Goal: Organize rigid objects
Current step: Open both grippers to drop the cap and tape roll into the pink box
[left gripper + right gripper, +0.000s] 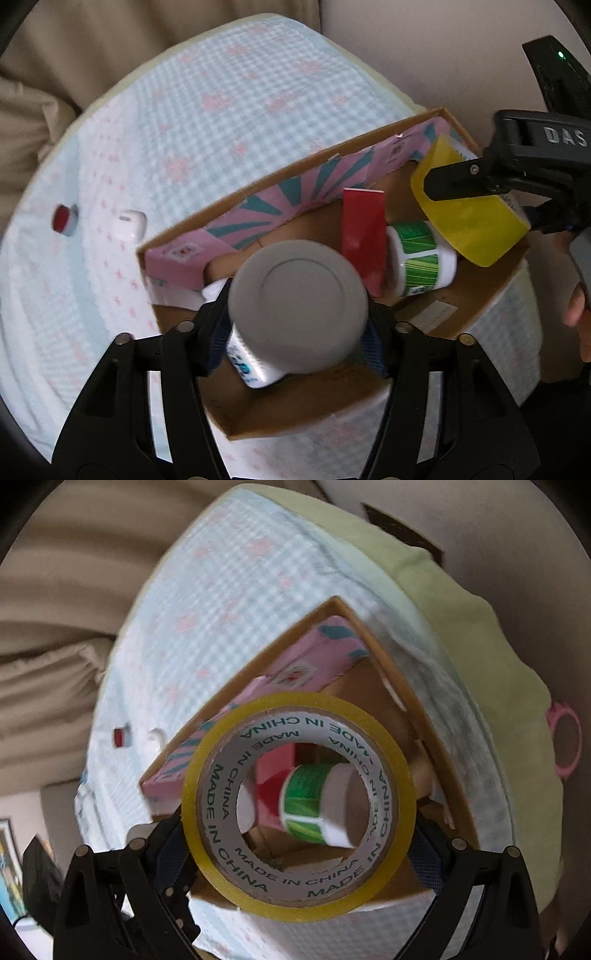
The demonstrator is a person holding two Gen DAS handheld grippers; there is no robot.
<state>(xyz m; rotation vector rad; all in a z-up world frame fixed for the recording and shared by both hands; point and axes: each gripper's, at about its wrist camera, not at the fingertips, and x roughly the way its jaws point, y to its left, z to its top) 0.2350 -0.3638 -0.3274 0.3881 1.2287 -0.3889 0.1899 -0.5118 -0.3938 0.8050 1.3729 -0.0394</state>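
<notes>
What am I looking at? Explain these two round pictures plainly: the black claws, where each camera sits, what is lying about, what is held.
No robot here: a person holds a two-finger gripper in each hand, and a fisheye camera on each looks along its fingers. In the left wrist view, the left gripper has a grey-lidded jar between its fingers; whether it is gripped is unclear. In the right wrist view, the right gripper clamps a yellow tape roll. Below is a cardboard box holding a pink-and-teal carton, a red box and a green-labelled bottle. A white earbud case lies outside on the checked cloth.
</notes>
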